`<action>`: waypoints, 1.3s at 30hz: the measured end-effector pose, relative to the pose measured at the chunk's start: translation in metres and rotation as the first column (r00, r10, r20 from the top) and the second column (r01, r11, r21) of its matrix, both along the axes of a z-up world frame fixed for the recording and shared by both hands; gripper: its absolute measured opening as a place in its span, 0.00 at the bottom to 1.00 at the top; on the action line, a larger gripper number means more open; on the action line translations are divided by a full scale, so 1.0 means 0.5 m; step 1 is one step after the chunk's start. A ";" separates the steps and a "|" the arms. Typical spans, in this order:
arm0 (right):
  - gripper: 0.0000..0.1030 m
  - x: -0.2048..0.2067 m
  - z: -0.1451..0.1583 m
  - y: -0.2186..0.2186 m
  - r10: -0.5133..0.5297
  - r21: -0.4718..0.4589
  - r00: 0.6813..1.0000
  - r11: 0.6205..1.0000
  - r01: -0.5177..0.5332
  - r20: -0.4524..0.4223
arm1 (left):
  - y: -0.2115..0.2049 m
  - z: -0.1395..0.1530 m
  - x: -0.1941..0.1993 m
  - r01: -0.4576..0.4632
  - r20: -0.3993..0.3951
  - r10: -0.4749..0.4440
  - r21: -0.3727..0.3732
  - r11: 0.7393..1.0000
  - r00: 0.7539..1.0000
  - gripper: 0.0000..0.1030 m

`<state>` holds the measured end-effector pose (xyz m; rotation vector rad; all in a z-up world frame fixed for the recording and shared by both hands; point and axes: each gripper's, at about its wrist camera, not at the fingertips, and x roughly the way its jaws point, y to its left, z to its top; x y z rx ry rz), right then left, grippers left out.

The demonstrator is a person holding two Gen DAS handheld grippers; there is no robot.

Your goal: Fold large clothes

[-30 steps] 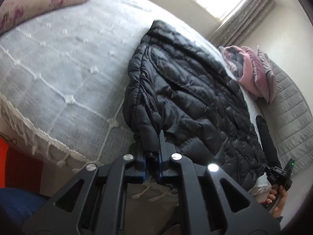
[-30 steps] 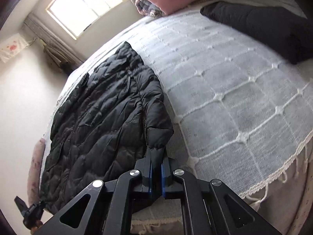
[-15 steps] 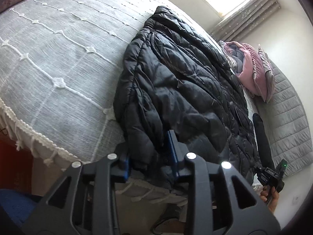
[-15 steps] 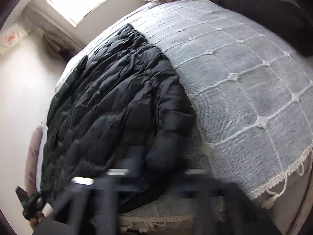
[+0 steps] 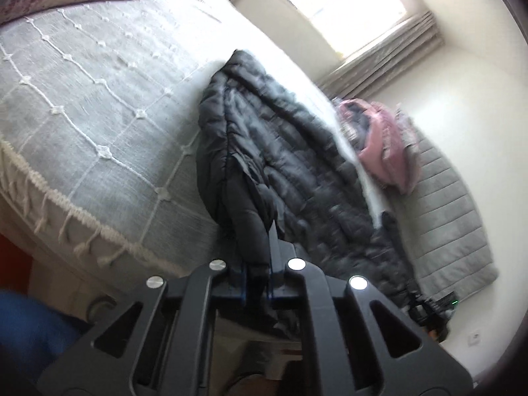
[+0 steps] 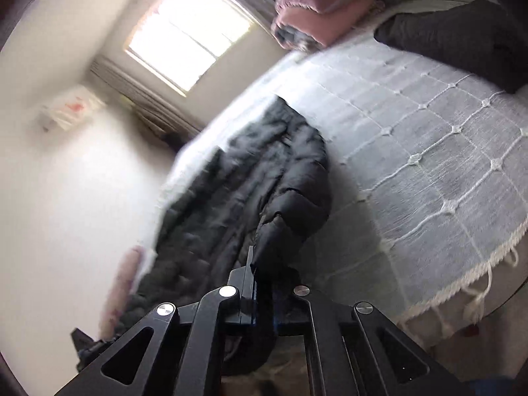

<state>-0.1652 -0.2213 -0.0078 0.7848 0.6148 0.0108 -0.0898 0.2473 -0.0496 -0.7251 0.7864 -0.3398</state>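
Left wrist view has the left gripper (image 5: 255, 254) at 6 o'clock, aimed up the bed (image 5: 99, 105), its fingers clamped on a fold of the black jacket (image 5: 297, 165). The fabric bunches between the blue pads and hangs below them. In the right wrist view the right gripper (image 6: 264, 274) also sits at 6 o'clock, clenched on the jacket (image 6: 264, 191) near a sleeve end, with cloth spilling over the right finger.

The jacket lies lengthwise on the bed, its near end pulled off the fringed edge toward both grippers.

Half a second ago the left jaws stood wide around the hem; now they are closed on it. The right view was smeared then with its fingers apart; now the fingers read sharply and grip cloth. The jacket's near end has lifted and drawn into a narrower ridge.

Motion blur softens the jacket's far half, the pink bundle (image 5: 386, 145) at 3 o'clock and the window (image 6: 188, 43) in both views. The right gripper's right pad is hidden under fabric. At 4 o'clock in the left view the other gripper (image 5: 429, 310) is small and dim.
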 end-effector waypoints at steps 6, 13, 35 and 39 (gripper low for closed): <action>0.05 -0.090 0.062 -0.013 0.005 0.085 0.979 0.996 -0.022 0.202 | 0.021 0.112 -0.096 -0.020 0.110 0.024 -0.040 0.999 0.994 0.08; 0.05 -0.089 0.183 -0.024 0.032 0.099 0.926 0.992 -0.074 0.375 | 0.051 0.226 -0.088 -0.039 0.221 0.054 -0.073 0.997 0.974 0.09; 0.72 0.456 0.073 -0.177 -0.302 -0.169 0.951 0.942 0.289 -0.060 | 0.016 0.071 0.487 -0.105 -0.172 0.122 0.107 0.989 0.977 0.67; 0.72 0.506 0.046 -0.144 -0.184 -0.271 0.975 0.951 0.146 -0.121 | -0.011 0.043 0.526 -0.091 -0.228 0.124 0.150 0.984 0.966 0.67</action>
